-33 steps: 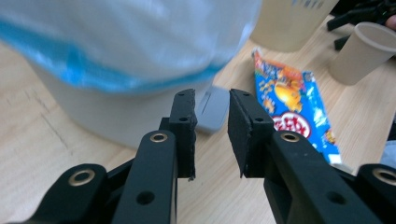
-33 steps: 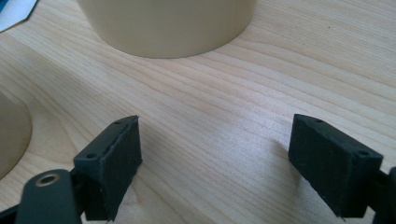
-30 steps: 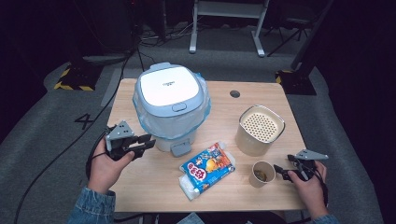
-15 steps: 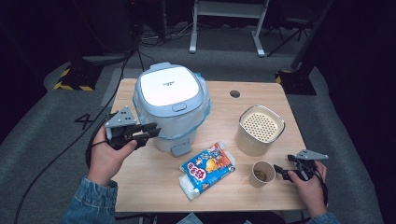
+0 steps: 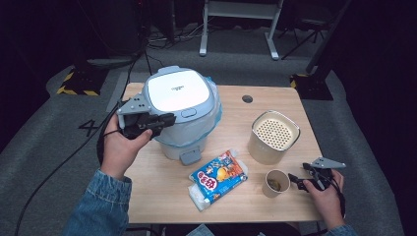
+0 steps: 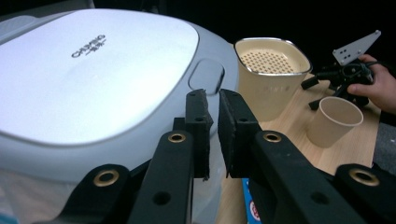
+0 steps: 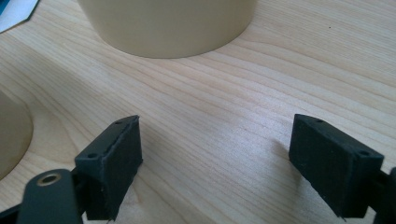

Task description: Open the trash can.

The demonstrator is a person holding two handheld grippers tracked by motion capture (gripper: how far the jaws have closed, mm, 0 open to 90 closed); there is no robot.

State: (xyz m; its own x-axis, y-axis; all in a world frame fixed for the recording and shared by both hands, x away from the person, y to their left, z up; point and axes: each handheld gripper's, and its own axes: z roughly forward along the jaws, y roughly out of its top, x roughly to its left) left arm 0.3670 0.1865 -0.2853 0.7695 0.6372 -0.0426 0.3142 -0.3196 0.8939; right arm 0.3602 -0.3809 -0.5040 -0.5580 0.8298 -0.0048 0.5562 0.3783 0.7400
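Observation:
A grey-blue lidded bin point(image 5: 179, 93) with a white top and a plastic liner stands at the table's left. My left gripper point(image 5: 164, 120) hovers at the lid's front left edge, its jaws nearly together with nothing between them. In the left gripper view the gripper point(image 6: 213, 100) points across the lid point(image 6: 93, 70) toward an oval button point(image 6: 207, 74). My right gripper point(image 5: 295, 178) rests low on the table at the front right, open, just right of a paper cup point(image 5: 275, 183). In its own view the right gripper point(image 7: 215, 135) has its jaws spread wide over bare wood.
A cream canister with a perforated top point(image 5: 274, 136) stands behind the cup. A blue snack packet point(image 5: 219, 177) lies at the front middle. A small round hole point(image 5: 247, 99) sits in the wooden table point(image 5: 162, 191) near its back edge. Cables trail across the floor at left.
My left gripper has risen and moved right, from beside the bin up to the lid's front edge. The right gripper has stayed by the cup.

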